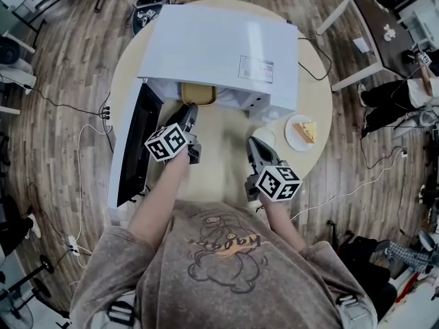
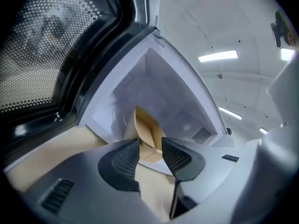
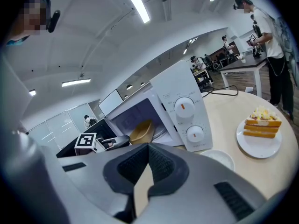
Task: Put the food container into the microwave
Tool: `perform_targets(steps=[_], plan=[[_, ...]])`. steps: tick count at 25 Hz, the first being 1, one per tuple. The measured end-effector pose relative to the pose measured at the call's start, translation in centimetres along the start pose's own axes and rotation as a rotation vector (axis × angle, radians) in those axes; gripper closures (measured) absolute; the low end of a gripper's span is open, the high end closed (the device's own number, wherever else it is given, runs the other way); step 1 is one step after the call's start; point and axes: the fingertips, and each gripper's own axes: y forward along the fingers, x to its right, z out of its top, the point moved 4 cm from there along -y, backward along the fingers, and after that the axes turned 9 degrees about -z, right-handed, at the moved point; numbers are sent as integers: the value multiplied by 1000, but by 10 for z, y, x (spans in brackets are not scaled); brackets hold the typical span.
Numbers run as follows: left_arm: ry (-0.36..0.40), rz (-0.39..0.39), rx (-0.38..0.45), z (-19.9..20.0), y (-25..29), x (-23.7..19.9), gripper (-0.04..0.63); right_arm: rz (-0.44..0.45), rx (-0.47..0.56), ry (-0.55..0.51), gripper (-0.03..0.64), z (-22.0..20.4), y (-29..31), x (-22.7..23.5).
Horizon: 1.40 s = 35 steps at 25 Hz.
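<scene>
A white microwave (image 1: pixel 219 50) stands on the round table with its door (image 1: pixel 137 142) swung open to the left. The tan food container (image 1: pixel 198 93) sits in the microwave's mouth, tilted, half inside the cavity. My left gripper (image 1: pixel 191 112) reaches to the container's near edge. In the left gripper view the container (image 2: pixel 147 132) has its rim between the two dark pads, and the left gripper (image 2: pixel 150 146) is shut on it. My right gripper (image 1: pixel 252 144) hangs back over the table, shut with nothing in it (image 3: pixel 148 148). The right gripper view also shows the container (image 3: pixel 142 132).
A plate with a slice of layered cake (image 1: pixel 302 132) sits right of the microwave, and a small white dish (image 1: pixel 264 137) lies just beyond my right gripper. The microwave's dial panel (image 3: pixel 184 108) faces me. Cables trail over the floor around the table; people stand at desks far right.
</scene>
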Motion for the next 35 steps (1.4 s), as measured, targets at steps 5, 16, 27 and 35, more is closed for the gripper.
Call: perform_targets(steps=[5, 16, 27, 35], plan=[[7, -26, -25, 3, 16, 3, 440, -19, 5, 14, 617, 0, -2, 5], [-2, -38, -34, 10, 36, 0, 440, -44, 10, 33, 617, 1, -1, 11], [-7, -41, -37, 12, 42, 0, 440, -57, 15, 37, 617, 4, 0, 16], [14, -49, -24, 14, 21, 17, 440, -26, 25, 29, 617, 1, -9, 9]])
